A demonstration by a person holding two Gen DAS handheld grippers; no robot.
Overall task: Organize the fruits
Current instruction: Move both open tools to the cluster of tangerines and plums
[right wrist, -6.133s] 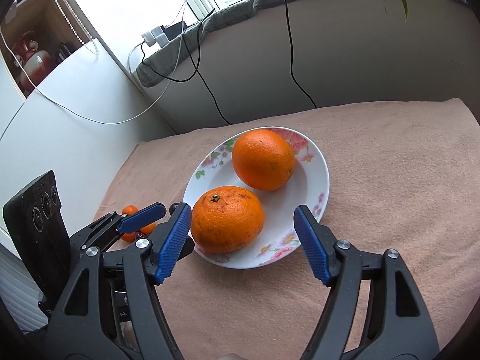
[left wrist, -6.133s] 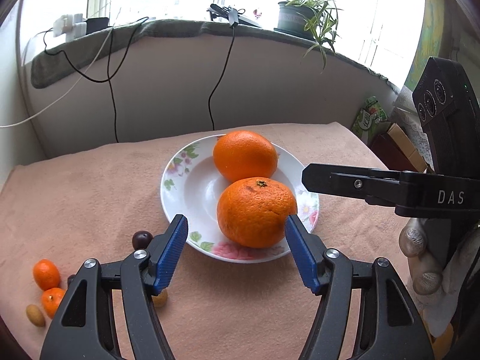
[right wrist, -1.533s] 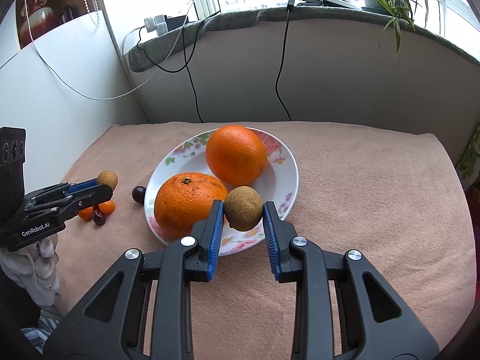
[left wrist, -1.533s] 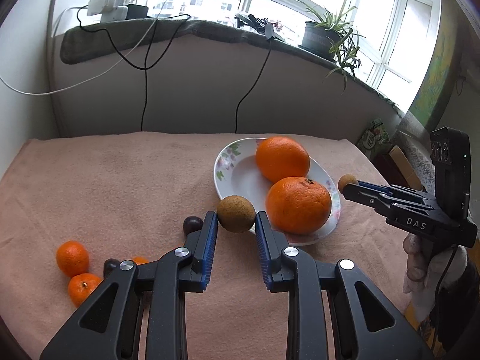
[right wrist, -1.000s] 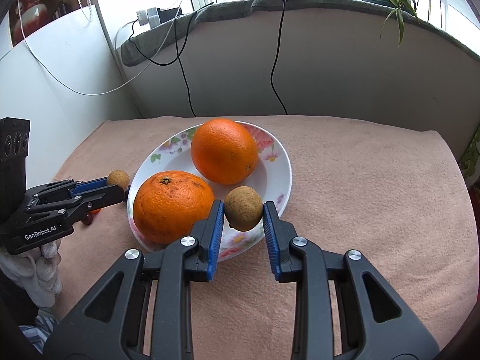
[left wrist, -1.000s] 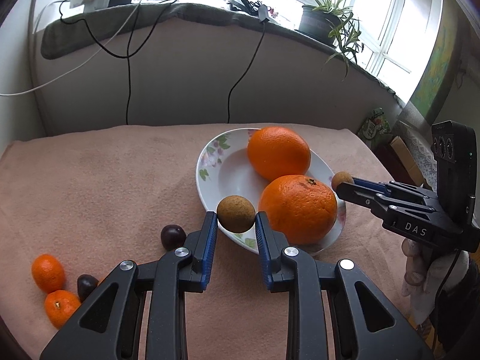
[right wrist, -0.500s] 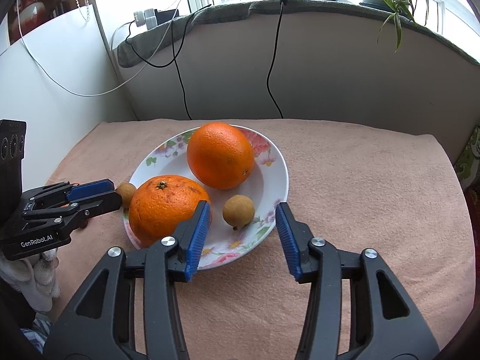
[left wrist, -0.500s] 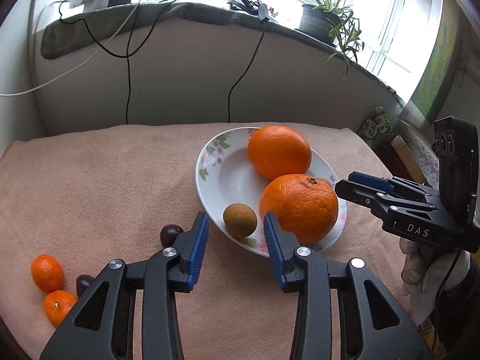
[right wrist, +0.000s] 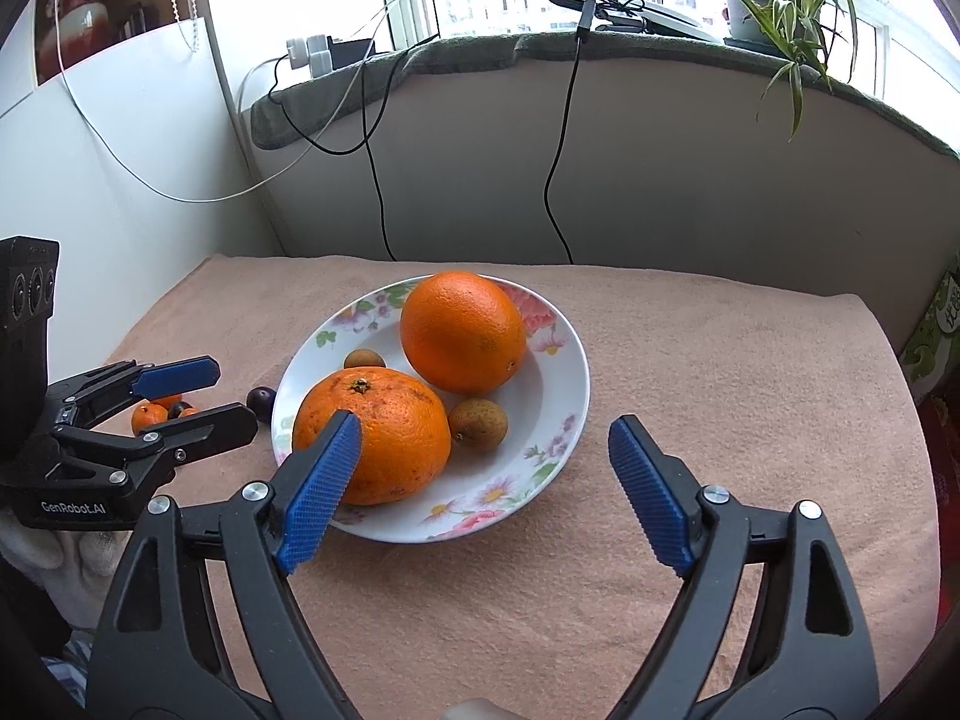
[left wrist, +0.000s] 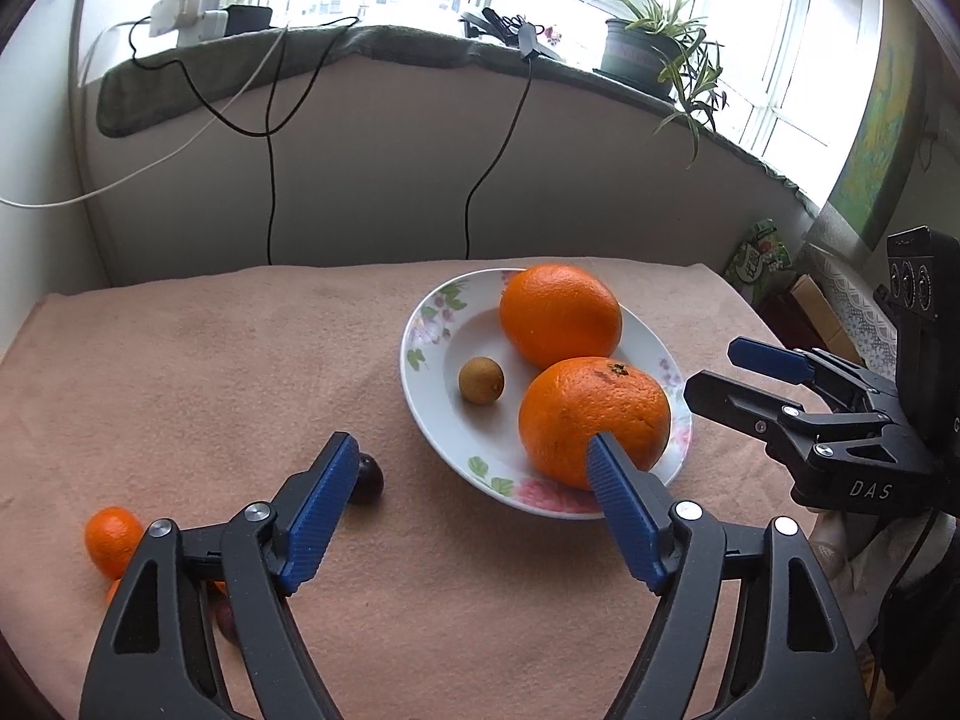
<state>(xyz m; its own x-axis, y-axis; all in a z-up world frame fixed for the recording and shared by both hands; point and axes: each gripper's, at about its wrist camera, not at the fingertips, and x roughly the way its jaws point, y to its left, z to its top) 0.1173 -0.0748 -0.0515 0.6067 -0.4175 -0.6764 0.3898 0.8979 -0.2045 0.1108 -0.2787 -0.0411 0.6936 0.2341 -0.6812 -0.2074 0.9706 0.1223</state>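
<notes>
Your left hand-held gripper (left wrist: pixel 471 504) and right hand-held gripper (right wrist: pixel 486 483) are both opening, nothing between their jaws. Two oranges (right wrist: pixel 462 331) and two small brown fruits (right wrist: pixel 478 416) sit on the floral plate (right wrist: pixel 558 414); kumquats (left wrist: pixel 113 540) lie on the desk (left wrist: pixel 198 360).

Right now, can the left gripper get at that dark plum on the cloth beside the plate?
Probably yes. The left gripper is opening with nothing between its jaws, and the dark plum lies on bare cloth just off one fingertip, clear of the plate.

Both wrist views face the plate (left wrist: pixel 420 372) obliquely.
</notes>
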